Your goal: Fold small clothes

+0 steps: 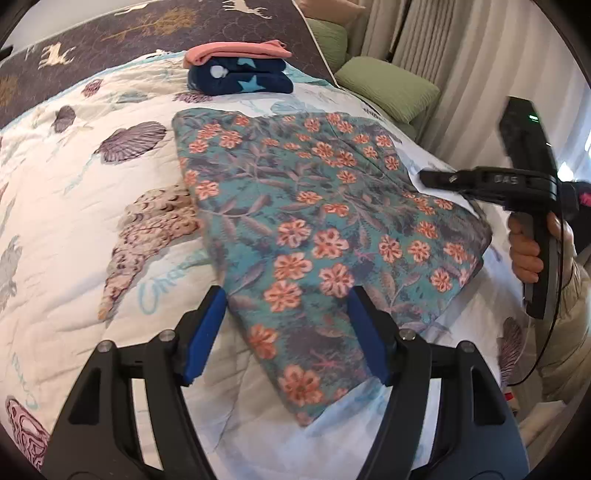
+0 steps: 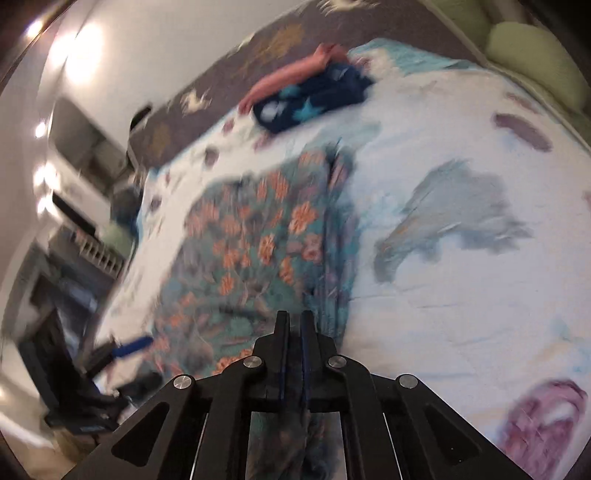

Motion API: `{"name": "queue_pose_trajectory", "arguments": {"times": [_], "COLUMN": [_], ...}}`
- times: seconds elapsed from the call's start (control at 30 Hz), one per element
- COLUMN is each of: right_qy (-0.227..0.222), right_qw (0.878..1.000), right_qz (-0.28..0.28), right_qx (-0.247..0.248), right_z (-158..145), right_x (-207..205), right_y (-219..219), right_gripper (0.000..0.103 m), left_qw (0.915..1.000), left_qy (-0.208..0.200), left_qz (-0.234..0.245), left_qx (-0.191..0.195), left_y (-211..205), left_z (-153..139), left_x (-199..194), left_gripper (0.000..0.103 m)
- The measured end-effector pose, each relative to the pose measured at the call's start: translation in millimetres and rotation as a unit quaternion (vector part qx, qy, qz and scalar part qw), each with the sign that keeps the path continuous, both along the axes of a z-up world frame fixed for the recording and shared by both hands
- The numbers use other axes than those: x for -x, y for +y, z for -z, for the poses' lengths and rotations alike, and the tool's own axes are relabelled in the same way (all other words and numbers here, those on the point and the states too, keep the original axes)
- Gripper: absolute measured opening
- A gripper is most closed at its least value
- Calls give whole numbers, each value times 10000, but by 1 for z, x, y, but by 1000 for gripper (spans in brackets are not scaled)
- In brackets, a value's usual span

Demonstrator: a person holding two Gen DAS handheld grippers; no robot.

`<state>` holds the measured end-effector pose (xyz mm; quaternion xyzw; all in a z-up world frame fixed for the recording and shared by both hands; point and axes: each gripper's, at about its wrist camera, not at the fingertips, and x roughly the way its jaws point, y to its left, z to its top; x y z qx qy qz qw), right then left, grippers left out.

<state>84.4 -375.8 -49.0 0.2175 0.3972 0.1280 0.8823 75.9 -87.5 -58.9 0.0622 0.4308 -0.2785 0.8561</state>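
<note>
A floral garment (image 1: 325, 229), teal with orange blossoms, lies flat on the bed's white shell-print quilt (image 1: 74, 192), roughly in the middle of the bed, and it already looks folded at least once: its outline is a tidy slab with straight edges and a doubled layer showing along the side toward the green cushions (image 1: 388, 88). Further up the bed, near the dark deer-print cover (image 1: 110, 29) at the head end, a small stack is finished: a navy star-print piece (image 1: 240, 79) with a pink piece (image 1: 236, 53) lying on top of it, well apart from the floral one. The left gripper (image 1: 288, 317) hovers over the near corner of the floral garment with its blue fingers (image 1: 207, 332) released and spread, one on either side of that corner, pressing on nothing. The right gripper (image 2: 293, 332) has its fingers clenched almost together; in its own view, which is badly blurred, a strip of dark patterned cloth seems to hang between and below them, so it is probably pinching an edge of the floral garment, though the blur keeps that from being certain. From the left wrist view this gripper reaches in over the garment's edge nearest the cushions, held by a hand (image 1: 528, 251). My reading is that two pieces are done and stacked, and the floral one is partway through, with at least one more fold and the move onto the stack left
</note>
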Motion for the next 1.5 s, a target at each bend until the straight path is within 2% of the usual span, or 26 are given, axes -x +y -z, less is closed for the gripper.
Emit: {"name": "queue_pose_trajectory", "arguments": {"times": [0.07, 0.13, 0.2, 0.27, 0.3, 0.33, 0.4, 0.53, 0.63, 0.7, 0.77, 0.83, 0.93, 0.97, 1.03, 1.07, 1.17, 1.23, 1.3, 1.4, 1.5], "right_qy": [-242, -342, -335, 3, 340, 433, 220, -108, -287, -366, -370, -268, -13, 89, 411, 586, 368, 90, 19, 251, 650], "right_qw": [9996, 9985, 9971, 9971, 9959, 9940, 9944, 9971, 9974, 9967, 9967, 9968, 9973, 9974, 9942, 9933, 9990, 10000, 9998, 9996, 9969], "right_qz": [-121, -390, -661, -755, -677, -560, -504, -332, -324, -350, -477, -651, -642, -558, -234, -91, -52, 4, -26, -86, -389], "right_qx": [60, -172, -149, 103, 501, 837, 899, 671, 573, 628, 547, 383, 366, 450, 969, 995, 257, -11, -193, -122, -213], "right_z": [-18, -28, -26, -10, 5, 17, 15, -15, -32, -41, -42, -40, -23, -15, 8, 24, 23, 10, 4, 8, 29], "right_x": [3, 3, 0, -9, -16, -18, -13, -2, -11, -24, -41, -65, -99, -109, -132, -141, -136, -129, -130, -144, -166], "right_y": [2, 8, 21, 36, 43, 46, 46, 35, 28, 32, 35, 40, 40, 38, 32, 25, 2, -11, -20, -24, -15], "right_gripper": [10, 11, 18, 24, 26, 22, 19, 26, 33, 34, 34, 34, 34, 34, 34, 33, 31, 36, 38, 43, 48], "left_qw": [9999, 9997, 9989, 9986, 9989, 9985, 9979, 9981, 9981, 9978, 9974, 9971, 9971, 9968, 9948, 9940, 9961, 9975, 9979, 9975, 9960], "left_qy": [-56, -115, -106, 83, 177, 383, 343, 262, 14, -180, -151, -89, 75, 154, 385, 428, 192, 185, 205, 287, 411], "left_qz": [-99, -180, -271, -265, -286, -396, -435, -383, -398, -467, -542, -548, -721, -773, -937, -1001, -859, -650, -557, -542, -613], "left_qx": [1, 88, 378, 447, 317, 53, 338, 400, 465, 435, 452, 521, 221, 157, 43, 64, 113, 206, 269, 364, 512], "left_y": [5, 7, 9, 7, 5, 5, 13, 16, 12, 7, 3, 0, -7, -7, -5, -2, 0, -2, -5, -8, -10], "left_z": [-5, -10, -14, -4, 3, 20, 21, 1, -15, -23, -26, -26, -10, -2, 18, 27, 22, 17, 15, 15, 21], "left_x": [-2, -6, -13, -22, -26, -33, -31, -33, -46, -59, -82, -101, -138, -148, -166, -173, -164, -159, -160, -167, -185], "left_gripper": [69, 69, 71, 77, 78, 79, 79, 79, 79, 79, 79, 79, 79, 79, 79, 79, 79, 79, 79, 79, 79]}}
